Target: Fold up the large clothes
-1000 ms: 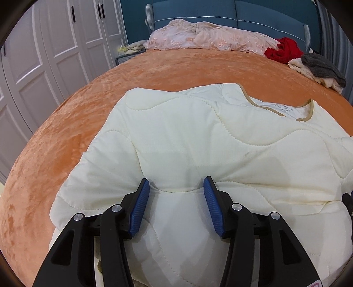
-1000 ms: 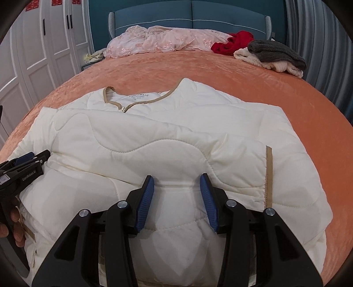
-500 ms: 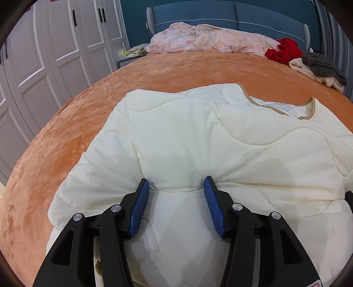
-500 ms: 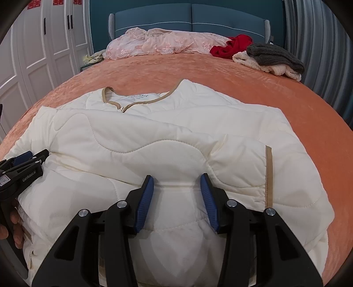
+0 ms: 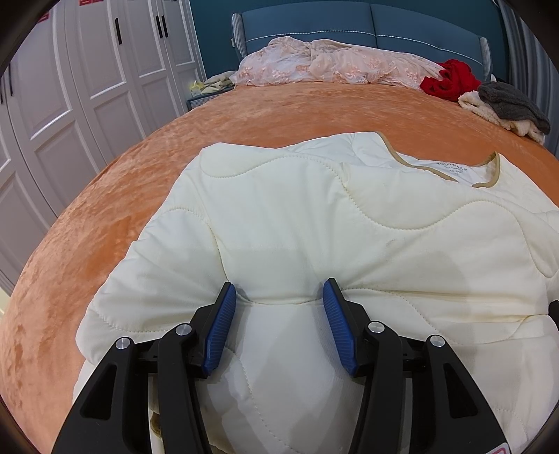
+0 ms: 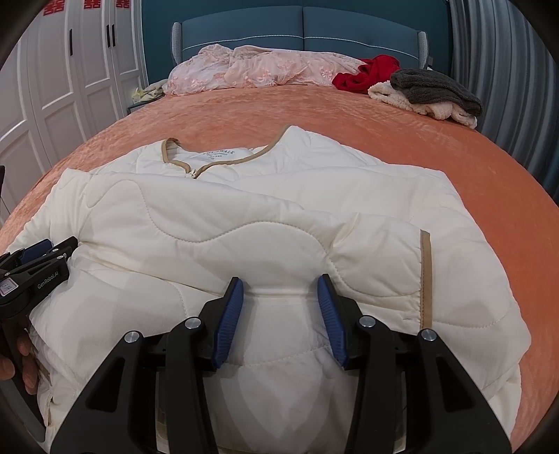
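- A cream quilted jacket point(image 6: 265, 223) is spread on the orange bedspread point(image 6: 384, 118) near the foot edge of the bed, its tan-trimmed collar point(image 6: 216, 159) turned toward the headboard point(image 6: 300, 28).
- Both sleeves appear already folded in across the body; a tan-edged cuff point(image 6: 425, 276) is seen lying on the chest toward the right edge of the garment. The sleeve stage is therefore judged as done.
- The hem portion nearest the foot edge is bunched up between the blue pads of each tool, so the bottom-to-collar fold is judged to be the step in hand and not yet completed.
- The left tool point(image 5: 276, 314) is clenched on a puffy ridge of the jacket's lower part, with fabric filling the gap between its pads.
- The right tool point(image 6: 279, 307) is likewise clenched on a ridge of the lower part, nearer the right edge of the garment.
- Left to do, as a judgement: the gripped hem is to be carried over toward the collar, laid flat and released.
- Count: one jacket being worked; two tools; one pink lace garment point(image 6: 251, 70) along the headboard edge; one red garment point(image 6: 370, 71); one grey item point(image 6: 433, 89) resting on one cream fleece item point(image 6: 394, 96) at the far right corner of the bed.
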The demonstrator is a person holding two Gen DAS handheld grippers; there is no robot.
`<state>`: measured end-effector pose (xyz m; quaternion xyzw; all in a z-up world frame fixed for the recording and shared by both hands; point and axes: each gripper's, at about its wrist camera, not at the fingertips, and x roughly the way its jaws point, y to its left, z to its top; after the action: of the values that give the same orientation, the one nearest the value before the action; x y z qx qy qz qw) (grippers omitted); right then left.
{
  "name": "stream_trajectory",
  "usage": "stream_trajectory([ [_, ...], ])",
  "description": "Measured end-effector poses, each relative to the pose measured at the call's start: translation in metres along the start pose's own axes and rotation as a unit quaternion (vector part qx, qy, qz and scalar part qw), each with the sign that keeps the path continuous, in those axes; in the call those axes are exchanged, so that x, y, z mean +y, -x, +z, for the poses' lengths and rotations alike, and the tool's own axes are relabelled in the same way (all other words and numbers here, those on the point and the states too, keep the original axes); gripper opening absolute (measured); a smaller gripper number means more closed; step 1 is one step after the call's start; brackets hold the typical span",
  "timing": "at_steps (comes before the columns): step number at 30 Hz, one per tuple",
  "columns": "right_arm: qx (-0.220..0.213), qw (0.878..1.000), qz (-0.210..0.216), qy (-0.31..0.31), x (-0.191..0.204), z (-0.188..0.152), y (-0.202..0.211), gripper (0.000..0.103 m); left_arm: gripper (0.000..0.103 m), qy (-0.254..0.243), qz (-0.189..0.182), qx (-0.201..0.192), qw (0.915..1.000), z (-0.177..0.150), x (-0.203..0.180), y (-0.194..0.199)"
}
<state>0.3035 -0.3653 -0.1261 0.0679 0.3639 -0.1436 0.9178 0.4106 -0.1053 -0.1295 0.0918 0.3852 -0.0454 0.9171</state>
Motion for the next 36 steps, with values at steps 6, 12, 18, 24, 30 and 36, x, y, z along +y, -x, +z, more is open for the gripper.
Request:
stream_trajectory([
  [6, 0.000, 1.000, -0.001, 0.001, 0.000, 0.000, 0.000, 0.043, 0.050, 0.000, 0.000, 0.000, 1.0000, 0.000, 0.000, 0.000],
  [12, 0.002, 1.000, -0.006, 0.004, 0.001, 0.001, 0.001, 0.043, 0.050, 0.000, 0.001, 0.000, 1.0000, 0.001, -0.001, 0.000],
  [18, 0.005, 1.000, -0.009, 0.007, 0.001, 0.003, 0.001, 0.043, 0.050, 0.000, 0.000, 0.001, 1.0000, 0.000, -0.001, 0.000],
  [24, 0.004, 1.000, -0.010, 0.006, 0.002, 0.003, 0.002, 0.043, 0.051, -0.002, 0.004, 0.001, 1.0000, 0.000, -0.001, 0.000],
  [30, 0.007, 1.000, -0.006, 0.005, 0.001, 0.003, 0.003, 0.043, 0.051, -0.003, 0.006, 0.003, 1.0000, 0.000, 0.000, 0.001],
  [36, 0.030, 0.999, -0.004, 0.012, -0.015, 0.010, 0.021, 0.043, 0.054, -0.003, -0.020, 0.017, 0.9997, 0.013, 0.027, 0.022],
])
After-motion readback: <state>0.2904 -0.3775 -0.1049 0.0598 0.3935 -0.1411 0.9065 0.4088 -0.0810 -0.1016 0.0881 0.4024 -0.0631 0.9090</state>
